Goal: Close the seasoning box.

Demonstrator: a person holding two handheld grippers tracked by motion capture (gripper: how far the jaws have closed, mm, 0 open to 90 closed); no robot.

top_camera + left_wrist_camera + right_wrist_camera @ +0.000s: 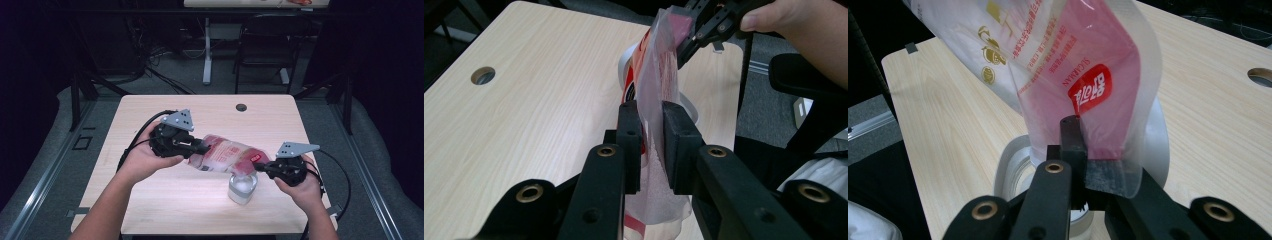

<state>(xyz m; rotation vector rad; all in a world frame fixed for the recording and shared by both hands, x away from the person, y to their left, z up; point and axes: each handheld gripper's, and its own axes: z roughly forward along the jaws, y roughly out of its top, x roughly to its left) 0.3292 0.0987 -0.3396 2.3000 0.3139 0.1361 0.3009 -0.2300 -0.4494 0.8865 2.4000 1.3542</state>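
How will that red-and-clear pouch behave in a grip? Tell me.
Probably floppy: the pouch sags between the left gripper and right gripper. Its glossy film looks slippery. The white grains inside could shift toward its low end over the jar.

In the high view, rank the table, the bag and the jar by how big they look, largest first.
1. Table, by far the largest.
2. Bag, the red-and-clear pouch stretched between the left gripper and the right gripper.
3. Jar, the small clear one under the bag's lower end; its top is partly covered, but it still looks smallest.
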